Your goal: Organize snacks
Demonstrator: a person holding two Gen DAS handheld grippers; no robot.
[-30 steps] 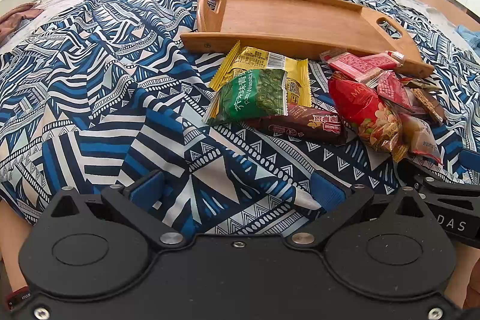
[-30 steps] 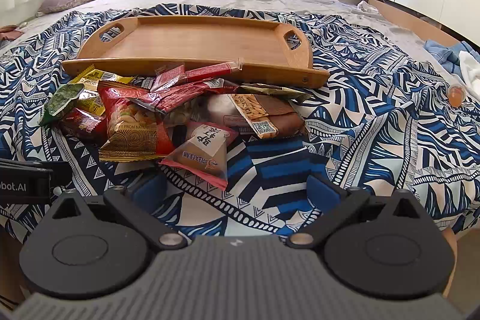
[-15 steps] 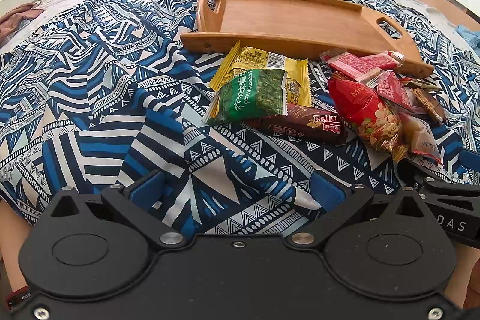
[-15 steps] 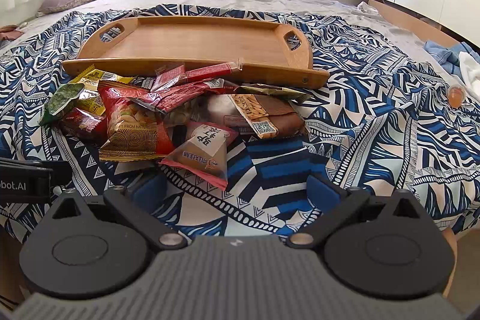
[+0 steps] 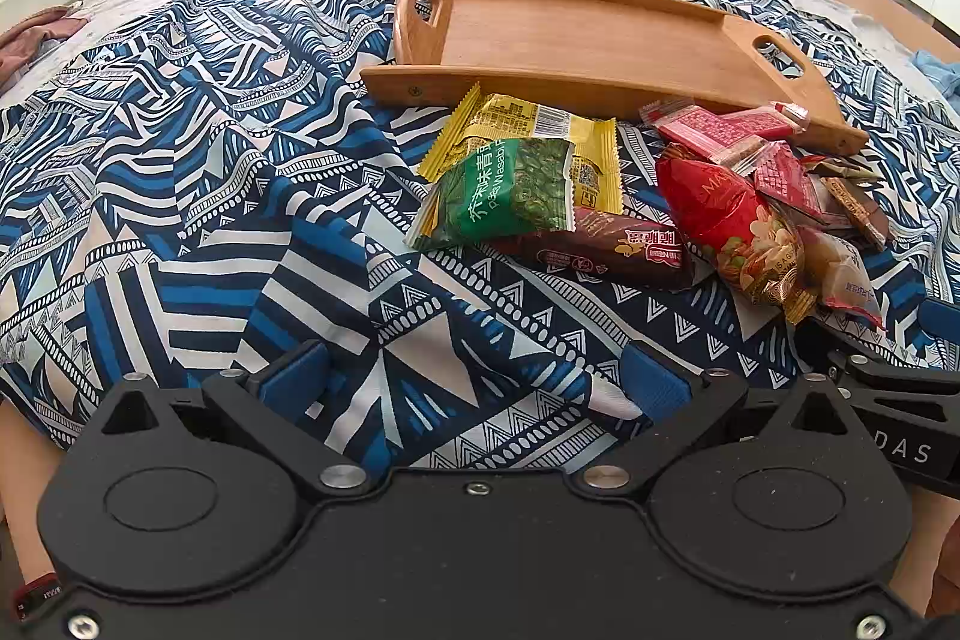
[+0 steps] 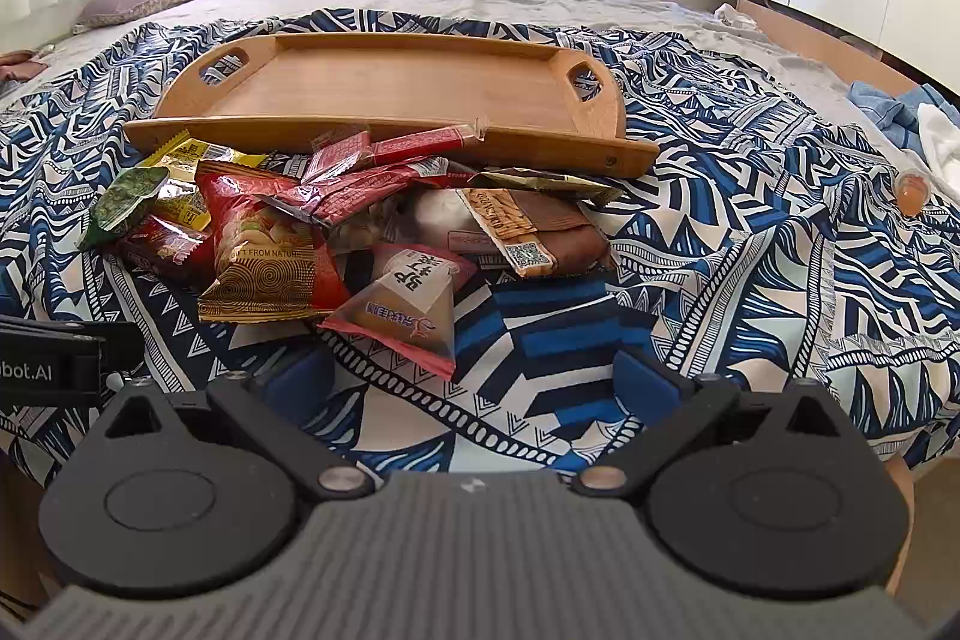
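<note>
Both grippers, left gripper (image 5: 474,382) and right gripper (image 6: 474,379), spread wide, empty, over patterned blue bedspread (image 6: 750,244); wooden tray (image 6: 390,85), snack pile (image 6: 336,232) ahead.

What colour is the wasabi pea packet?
The wasabi pea packet is green, clearest in the left wrist view.

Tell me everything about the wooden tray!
The wooden tray is long and light brown, with raised sides and an oval handle hole at each end. Nothing is in it. It lies flat on the blue patterned blanket, behind the snack pile. Red packets lean against its front edge.
</note>
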